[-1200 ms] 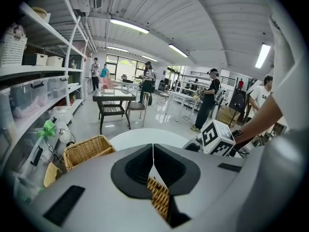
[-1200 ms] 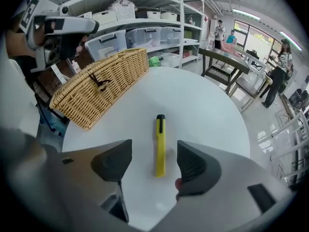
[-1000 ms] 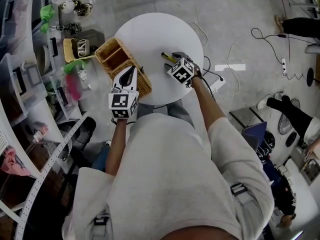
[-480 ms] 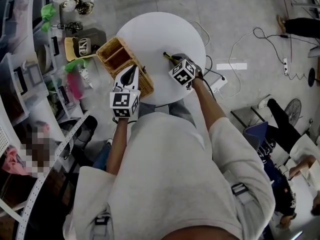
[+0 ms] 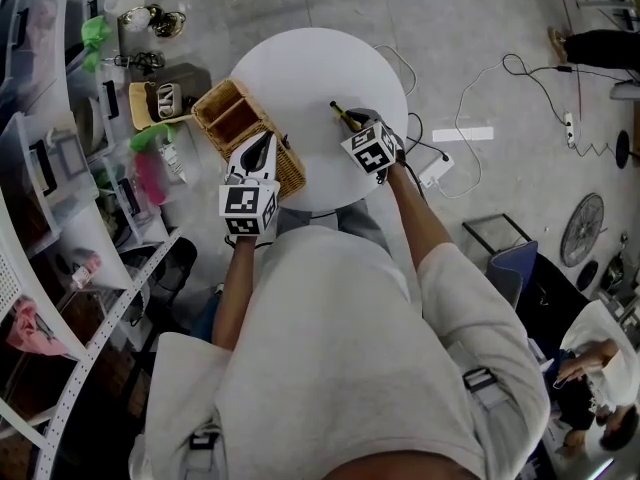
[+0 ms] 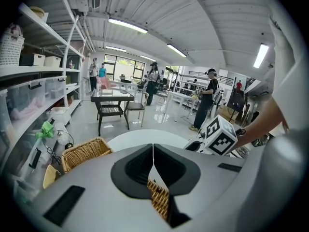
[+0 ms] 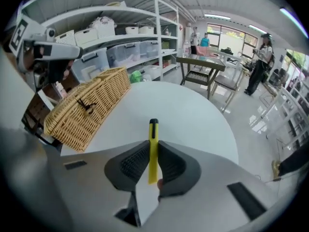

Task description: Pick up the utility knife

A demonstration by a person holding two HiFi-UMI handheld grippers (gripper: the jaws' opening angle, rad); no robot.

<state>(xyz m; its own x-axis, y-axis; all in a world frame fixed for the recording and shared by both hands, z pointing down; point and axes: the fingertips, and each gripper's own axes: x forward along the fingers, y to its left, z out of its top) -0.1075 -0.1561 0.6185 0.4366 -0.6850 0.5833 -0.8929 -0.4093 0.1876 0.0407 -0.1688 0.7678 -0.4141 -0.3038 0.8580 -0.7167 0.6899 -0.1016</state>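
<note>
Utility knife [image 7: 153,153] sits clamped between jaws of the right tool [image 7: 153,143].

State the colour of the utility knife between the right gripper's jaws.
The utility knife is yellow with a black end; best seen in the right gripper view.

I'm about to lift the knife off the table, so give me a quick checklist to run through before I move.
1. Grip: the right gripper has just been closing its jaws, and they now press both sides of the utility knife. Ok.
2. Alignment: the knife runs straight along the jaws, with its black end sticking out ahead. Ok.
3. Knife clear of the table: cannot tell.
4. Wicker basket: it stands apart from the knife, off to the side. Ok.
5. Left gripper: shut on nothing and held by the basket, away from the knife. Ok.
6. Blade retracted: cannot tell.
</note>
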